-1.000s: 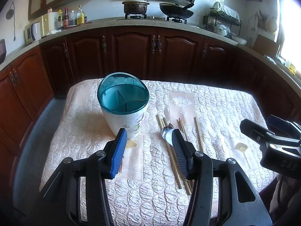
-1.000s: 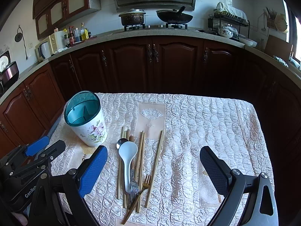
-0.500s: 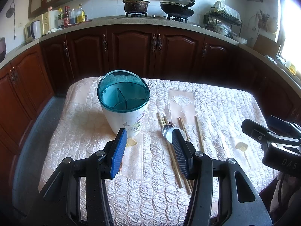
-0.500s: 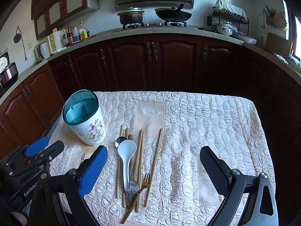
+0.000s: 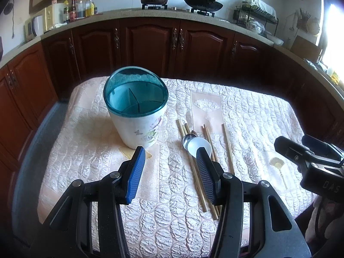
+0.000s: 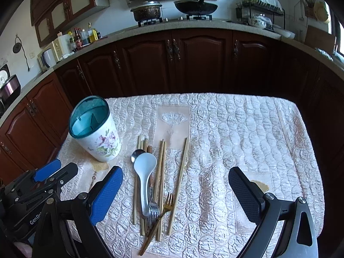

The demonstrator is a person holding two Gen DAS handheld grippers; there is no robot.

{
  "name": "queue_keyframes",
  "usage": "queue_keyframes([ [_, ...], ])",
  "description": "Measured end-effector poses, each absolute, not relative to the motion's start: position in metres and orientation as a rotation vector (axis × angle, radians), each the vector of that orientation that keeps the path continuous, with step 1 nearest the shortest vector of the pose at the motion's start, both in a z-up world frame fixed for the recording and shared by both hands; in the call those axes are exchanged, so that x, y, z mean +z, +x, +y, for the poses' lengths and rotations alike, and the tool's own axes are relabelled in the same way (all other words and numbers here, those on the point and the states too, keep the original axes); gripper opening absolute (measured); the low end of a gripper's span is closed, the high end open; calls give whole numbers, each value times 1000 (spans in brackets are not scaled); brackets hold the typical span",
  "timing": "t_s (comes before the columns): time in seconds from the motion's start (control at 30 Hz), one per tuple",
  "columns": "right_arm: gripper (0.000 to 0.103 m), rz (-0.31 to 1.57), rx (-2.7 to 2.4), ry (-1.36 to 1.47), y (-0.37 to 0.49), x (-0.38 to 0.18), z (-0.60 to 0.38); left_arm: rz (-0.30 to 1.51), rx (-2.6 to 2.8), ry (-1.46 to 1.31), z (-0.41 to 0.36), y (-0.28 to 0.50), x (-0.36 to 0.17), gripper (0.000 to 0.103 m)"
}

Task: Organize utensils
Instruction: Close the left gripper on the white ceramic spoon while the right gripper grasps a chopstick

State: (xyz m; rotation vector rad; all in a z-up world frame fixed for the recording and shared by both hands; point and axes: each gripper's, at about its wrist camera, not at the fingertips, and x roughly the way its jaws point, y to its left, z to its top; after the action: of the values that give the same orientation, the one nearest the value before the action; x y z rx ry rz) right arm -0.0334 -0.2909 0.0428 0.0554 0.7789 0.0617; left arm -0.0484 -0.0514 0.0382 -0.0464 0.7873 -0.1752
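A white floral utensil holder (image 5: 138, 116) with a teal divided insert stands on the quilted table; it also shows in the right wrist view (image 6: 97, 132). To its right lies a pile: a white spoon (image 6: 145, 173), a metal spoon (image 6: 137, 155), several wooden chopsticks (image 6: 180, 180), a silver fork (image 6: 152, 211) and a gold fork (image 6: 163, 210). My left gripper (image 5: 171, 153) is open and empty, just in front of the holder. My right gripper (image 6: 175, 176) is open wide and empty, above the pile's near end.
The table (image 6: 247, 129) has a pale quilted cloth and ends at dark wooden cabinets (image 6: 193, 64). A counter behind holds a pot (image 6: 147, 10), a wok (image 6: 195, 5), bottles and a dish rack (image 6: 261, 16).
Both grippers have edged slightly forward toward the table. Nothing has been grasped or moved.
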Motion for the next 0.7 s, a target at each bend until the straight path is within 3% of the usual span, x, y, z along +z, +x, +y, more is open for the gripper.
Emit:
queue_keyframes([
  [0.37, 98, 880, 94, 69, -2, -2, -309, 877, -212, -79, -59, -27, 14, 49],
  [0.63, 75, 959, 171, 91, 38, -41, -324, 983, -295, -134, -77, 0, -16, 49],
  [0.7, 62, 983, 185, 123, 49, -49, -330, 991, -323, -141, -85, 8, -20, 49],
])
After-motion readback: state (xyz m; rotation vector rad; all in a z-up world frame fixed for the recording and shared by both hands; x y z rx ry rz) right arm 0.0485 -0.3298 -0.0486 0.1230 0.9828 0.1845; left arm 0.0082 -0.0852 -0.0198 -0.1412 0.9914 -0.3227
